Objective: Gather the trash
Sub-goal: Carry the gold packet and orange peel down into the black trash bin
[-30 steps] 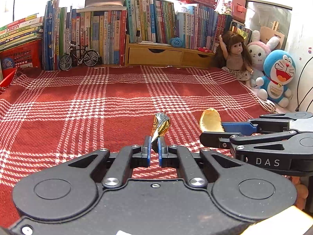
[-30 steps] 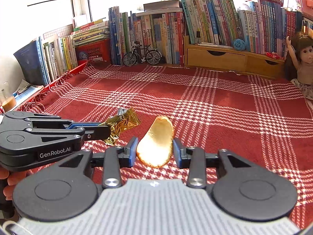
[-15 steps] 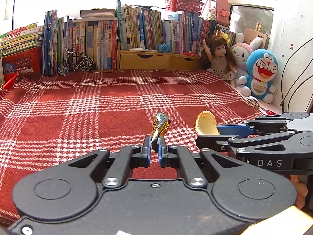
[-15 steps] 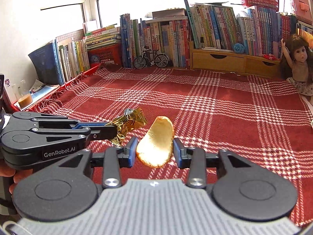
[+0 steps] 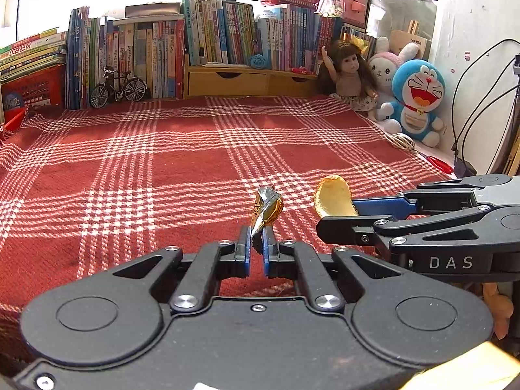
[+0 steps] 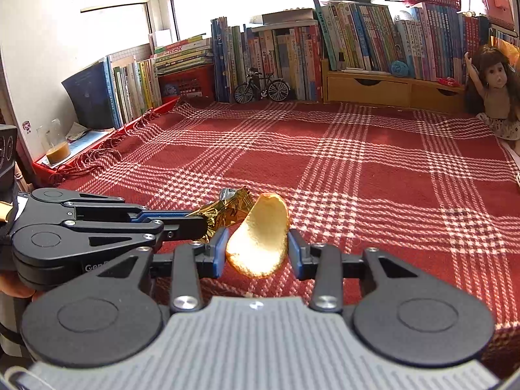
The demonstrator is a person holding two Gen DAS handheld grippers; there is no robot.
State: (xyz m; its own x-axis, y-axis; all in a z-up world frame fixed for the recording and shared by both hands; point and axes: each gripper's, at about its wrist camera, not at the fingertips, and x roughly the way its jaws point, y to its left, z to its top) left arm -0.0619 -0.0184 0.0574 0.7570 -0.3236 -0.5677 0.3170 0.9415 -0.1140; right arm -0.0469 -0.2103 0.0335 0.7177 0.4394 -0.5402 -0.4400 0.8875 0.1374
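My left gripper (image 5: pixel 256 242) is shut on a crumpled gold foil wrapper (image 5: pixel 267 209), which sticks up from between the blue pads above the red plaid blanket (image 5: pixel 162 169). The right gripper (image 6: pixel 256 248) holds a curved yellow potato chip (image 6: pixel 260 237) upright between its pads. Both grippers hang side by side over the blanket's near part. In the left wrist view the right gripper (image 5: pixel 344 214) comes in from the right with the chip (image 5: pixel 334 200). In the right wrist view the left gripper (image 6: pixel 198 222) enters from the left with the wrapper (image 6: pixel 227 211).
Rows of books (image 5: pixel 156 52), a toy bicycle (image 5: pixel 118 87) and wooden drawers (image 5: pixel 247 81) line the far edge. A doll (image 5: pixel 349 78) and plush toys (image 5: pixel 416 97) sit at the far right, with cables (image 5: pixel 471 97) beside them. A glass of brown drink (image 6: pixel 58 149) stands at the left.
Both grippers have drawn back from the bookshelf side together, each keeping its hold; the books and toys look smaller and farther away.
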